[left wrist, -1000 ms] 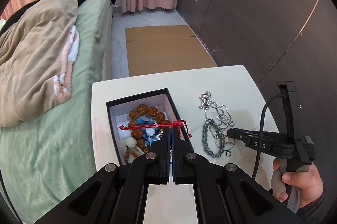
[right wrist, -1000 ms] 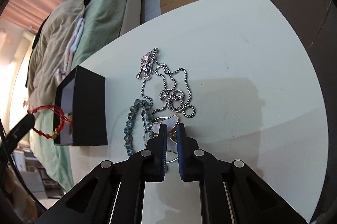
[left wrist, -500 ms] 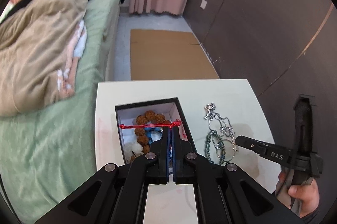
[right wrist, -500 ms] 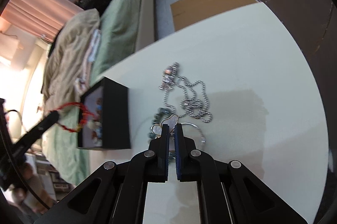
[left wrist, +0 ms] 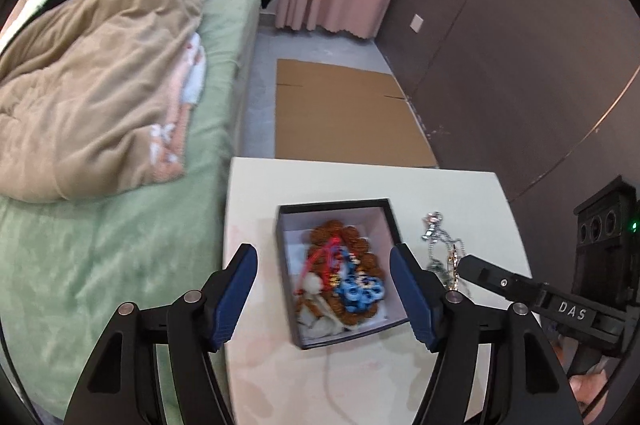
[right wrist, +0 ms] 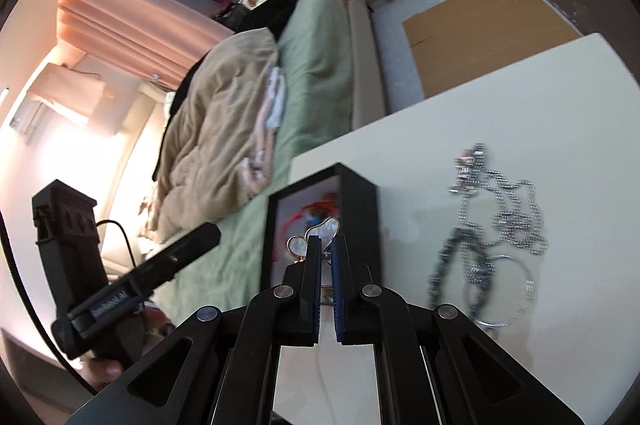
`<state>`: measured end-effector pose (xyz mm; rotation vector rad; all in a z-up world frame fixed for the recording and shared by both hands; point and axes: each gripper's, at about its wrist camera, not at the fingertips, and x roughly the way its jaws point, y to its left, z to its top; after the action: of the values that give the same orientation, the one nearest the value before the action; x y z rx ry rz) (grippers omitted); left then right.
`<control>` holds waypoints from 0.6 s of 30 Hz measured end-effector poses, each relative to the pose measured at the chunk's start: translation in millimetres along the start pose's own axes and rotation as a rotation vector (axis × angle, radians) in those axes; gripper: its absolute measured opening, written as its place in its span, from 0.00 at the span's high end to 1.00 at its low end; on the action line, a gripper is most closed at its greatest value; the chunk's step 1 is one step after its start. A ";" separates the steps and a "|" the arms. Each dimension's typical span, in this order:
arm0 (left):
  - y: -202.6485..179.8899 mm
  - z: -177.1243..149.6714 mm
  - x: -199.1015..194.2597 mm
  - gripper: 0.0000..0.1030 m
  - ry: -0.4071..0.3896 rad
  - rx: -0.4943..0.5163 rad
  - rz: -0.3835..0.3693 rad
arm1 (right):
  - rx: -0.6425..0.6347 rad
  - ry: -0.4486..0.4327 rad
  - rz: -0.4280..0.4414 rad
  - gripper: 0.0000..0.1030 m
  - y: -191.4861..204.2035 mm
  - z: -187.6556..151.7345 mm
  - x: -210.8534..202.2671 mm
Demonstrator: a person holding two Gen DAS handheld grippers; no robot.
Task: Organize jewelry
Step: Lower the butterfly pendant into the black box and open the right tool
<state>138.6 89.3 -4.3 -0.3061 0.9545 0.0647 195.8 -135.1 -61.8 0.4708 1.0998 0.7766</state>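
A black jewelry box [left wrist: 286, 309] stands on the white table [left wrist: 256, 193]. In it lie a brown bead bracelet [left wrist: 362, 245], blue pieces and a red cord bracelet [left wrist: 320, 257]. My left gripper [left wrist: 323, 263] is open and empty above the box. My right gripper [right wrist: 325, 245] is shut on a white butterfly pendant [right wrist: 326, 229], held up beside the box [right wrist: 358, 209]. A silver ball chain [right wrist: 508, 209], a green bead bracelet [right wrist: 444, 265] and a ring [right wrist: 516, 289] lie on the table to the right.
A bed [left wrist: 120, 225] with a green sheet and a beige blanket [left wrist: 100, 97] runs along the table's left side. Flat cardboard [left wrist: 344, 117] lies on the floor beyond the table. A dark wall [left wrist: 520, 45] stands at the right.
My left gripper has opened and dropped the red cord bracelet into the box. My right gripper has closed on the butterfly pendant, lifted it off the table and moved left toward the box.
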 end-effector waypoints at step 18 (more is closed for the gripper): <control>26.1 -3.3 -22.7 0.32 -0.079 -0.071 -0.029 | -0.005 -0.054 0.039 0.18 16.3 10.3 12.3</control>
<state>117.9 115.1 6.3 -0.3800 0.8703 0.0840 203.0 -114.8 -54.0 0.5074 1.0408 0.7963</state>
